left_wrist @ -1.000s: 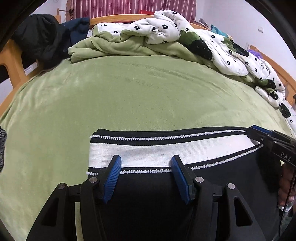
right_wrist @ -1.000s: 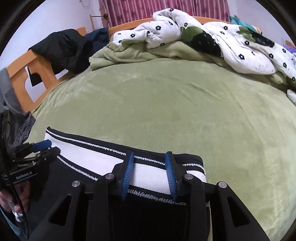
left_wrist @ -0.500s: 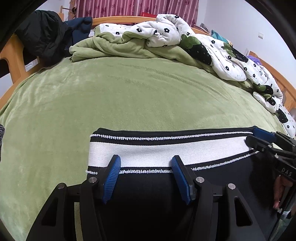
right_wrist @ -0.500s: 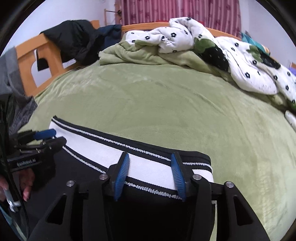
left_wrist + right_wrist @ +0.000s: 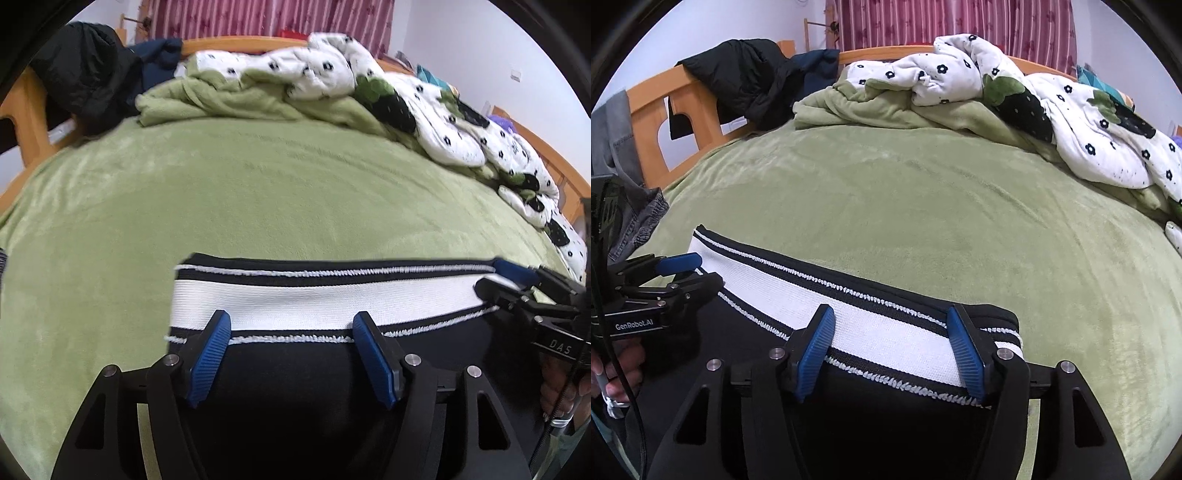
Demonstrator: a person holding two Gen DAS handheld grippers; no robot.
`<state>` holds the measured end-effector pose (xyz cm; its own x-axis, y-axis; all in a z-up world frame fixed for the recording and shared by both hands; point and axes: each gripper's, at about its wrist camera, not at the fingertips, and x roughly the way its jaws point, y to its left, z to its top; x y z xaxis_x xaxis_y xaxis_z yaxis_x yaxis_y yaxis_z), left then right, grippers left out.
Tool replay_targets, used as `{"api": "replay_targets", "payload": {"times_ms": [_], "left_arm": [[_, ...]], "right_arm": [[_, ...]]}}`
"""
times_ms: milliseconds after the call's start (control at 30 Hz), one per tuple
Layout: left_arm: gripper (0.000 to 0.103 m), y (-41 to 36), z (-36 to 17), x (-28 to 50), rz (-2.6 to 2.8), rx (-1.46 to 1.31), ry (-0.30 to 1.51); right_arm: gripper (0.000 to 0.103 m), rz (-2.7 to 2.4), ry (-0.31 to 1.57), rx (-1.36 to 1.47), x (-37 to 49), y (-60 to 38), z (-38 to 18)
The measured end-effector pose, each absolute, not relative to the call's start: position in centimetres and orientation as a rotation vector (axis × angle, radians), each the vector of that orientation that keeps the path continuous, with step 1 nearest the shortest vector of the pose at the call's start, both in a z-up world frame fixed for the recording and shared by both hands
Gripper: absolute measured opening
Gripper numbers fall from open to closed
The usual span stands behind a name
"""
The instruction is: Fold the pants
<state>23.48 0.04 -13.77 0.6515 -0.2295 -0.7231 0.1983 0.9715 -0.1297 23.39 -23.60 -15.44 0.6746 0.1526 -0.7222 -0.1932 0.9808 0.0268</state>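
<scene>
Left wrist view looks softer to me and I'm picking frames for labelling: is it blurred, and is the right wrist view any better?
Left wrist view: slight motion blur on the quilt and waistband; strong fisheye bending. Right wrist view: sharper, waistband stitching crisp, same distortion, even light, no glare.

Both grippers were black plastic with ribbed blue pads on their fingers and silver screws: the left gripper (image 5: 291, 325), the right gripper (image 5: 890, 319). White lettering marked their sides. Bare-skinned hands (image 5: 617, 365) showed beside thin black cables.
</scene>
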Motion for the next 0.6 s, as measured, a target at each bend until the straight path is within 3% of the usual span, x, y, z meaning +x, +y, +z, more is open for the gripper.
{"api": "replay_targets", "payload": {"times_ms": [133,267,600], "left_arm": [[0.067,0.2,-12.3,22.7,-0.234,-0.03,0.755],[0.068,0.5,-15.1,24.5,-0.205,-0.065,0.875],[0.073,-0.1,-15.1,24.0,-0.207,-0.038,0.864]], "right_arm": [[0.059,0.194,0.822,0.014,23.4,-24.7,-14.6],[0.06,0.175,0.825,0.016,23.6,-24.8,-15.7],[0.068,0.192,0.81,-0.015,23.4,-24.4,-15.8]]}}
